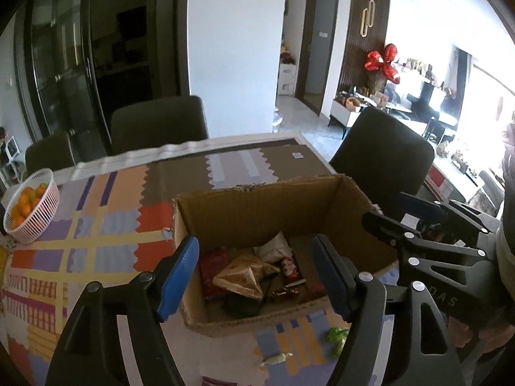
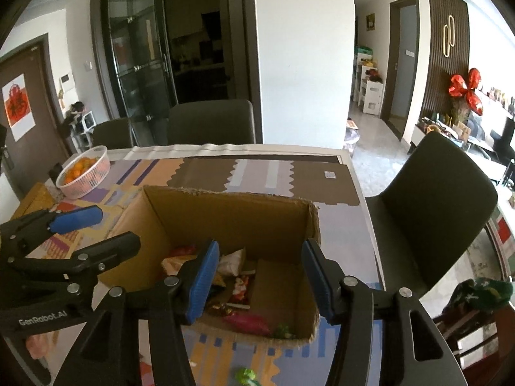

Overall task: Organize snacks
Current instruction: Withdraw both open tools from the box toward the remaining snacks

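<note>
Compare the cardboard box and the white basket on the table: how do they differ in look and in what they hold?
The cardboard box is brown, rectangular, with solid walls; the white basket is round, with slotted plastic walls. The box holds mixed snack packets; the basket holds oranges. The box stands near both hand-held grippers; the basket stands at the far left side of the table. Both are open on top and rest on the patterned table cover.
</note>
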`<state>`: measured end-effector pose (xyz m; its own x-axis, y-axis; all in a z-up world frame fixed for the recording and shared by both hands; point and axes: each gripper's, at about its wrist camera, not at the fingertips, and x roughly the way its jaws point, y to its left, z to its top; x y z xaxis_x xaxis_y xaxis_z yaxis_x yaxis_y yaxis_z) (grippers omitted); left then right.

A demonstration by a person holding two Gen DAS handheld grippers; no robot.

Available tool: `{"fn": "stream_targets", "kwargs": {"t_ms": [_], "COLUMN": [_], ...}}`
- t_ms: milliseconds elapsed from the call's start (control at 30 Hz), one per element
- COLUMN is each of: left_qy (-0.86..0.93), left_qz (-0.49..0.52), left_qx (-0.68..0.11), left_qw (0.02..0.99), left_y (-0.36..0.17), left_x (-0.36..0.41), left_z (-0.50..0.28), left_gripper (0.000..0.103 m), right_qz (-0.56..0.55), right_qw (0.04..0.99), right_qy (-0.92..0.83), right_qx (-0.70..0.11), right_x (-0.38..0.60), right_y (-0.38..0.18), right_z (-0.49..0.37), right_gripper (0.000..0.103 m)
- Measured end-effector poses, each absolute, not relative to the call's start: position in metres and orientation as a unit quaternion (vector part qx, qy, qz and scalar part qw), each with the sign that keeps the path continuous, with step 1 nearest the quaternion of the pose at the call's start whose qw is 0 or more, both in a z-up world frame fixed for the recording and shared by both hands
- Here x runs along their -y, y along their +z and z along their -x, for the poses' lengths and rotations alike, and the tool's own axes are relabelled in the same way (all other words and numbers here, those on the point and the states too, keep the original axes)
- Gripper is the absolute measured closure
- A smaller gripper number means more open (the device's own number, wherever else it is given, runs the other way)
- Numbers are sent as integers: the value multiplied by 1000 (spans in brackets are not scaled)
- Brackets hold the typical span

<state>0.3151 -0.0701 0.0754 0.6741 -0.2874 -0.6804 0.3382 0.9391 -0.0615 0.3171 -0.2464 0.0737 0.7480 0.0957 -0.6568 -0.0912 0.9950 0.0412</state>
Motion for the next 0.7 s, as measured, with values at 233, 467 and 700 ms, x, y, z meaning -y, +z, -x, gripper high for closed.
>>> {"fn": "stream_targets", "kwargs": {"t_ms": [233, 467, 700], "left_qy": [-165, -163, -155], "left_qz": [-33, -46, -61], "left_qx": [-336, -315, -306], "left_qw": [927, 934, 937], "left_y": [88, 91, 85], "left_x": [63, 60, 58], "left_z": [-284, -255, -230], "left_gripper": [28, 26, 25], "right_qz": [2, 1, 5], "right_qw": [946, 951, 950], "right_qy": [58, 62, 66], "right_qx": [-320, -304, -305], "right_x": [243, 242, 241], "right_y": [88, 92, 84], "right_z": [-283, -255, -232], "right_gripper": [48, 48, 48]}}
